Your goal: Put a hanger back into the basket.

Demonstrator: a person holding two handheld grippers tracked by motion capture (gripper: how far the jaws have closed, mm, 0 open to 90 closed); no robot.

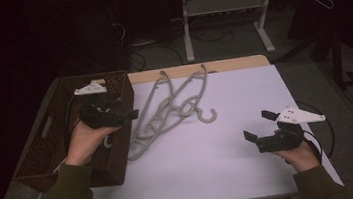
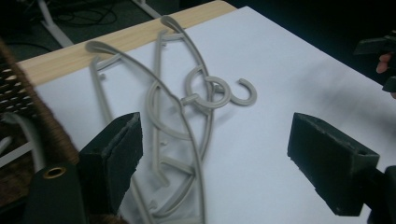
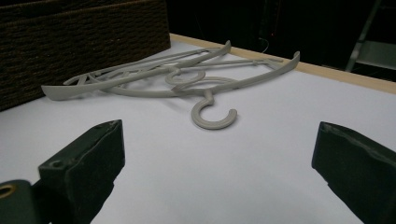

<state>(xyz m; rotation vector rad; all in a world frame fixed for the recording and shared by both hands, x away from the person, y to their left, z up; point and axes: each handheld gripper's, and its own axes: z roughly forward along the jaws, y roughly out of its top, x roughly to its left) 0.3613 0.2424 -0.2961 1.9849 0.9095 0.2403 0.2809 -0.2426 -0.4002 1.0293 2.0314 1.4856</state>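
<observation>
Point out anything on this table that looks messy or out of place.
The grey hangers lie in a tangled, overlapping pile on the white table beside the woven basket, hooks interlocked rather than stacked neatly. Nothing looks broken or spilled.

Your high view sits above your side, looking forward and down over the whole white table. The left gripper view hangs close over the basket's edge, facing across the table. The right gripper view rides low near the tabletop. All three catch the grey hangers.
</observation>
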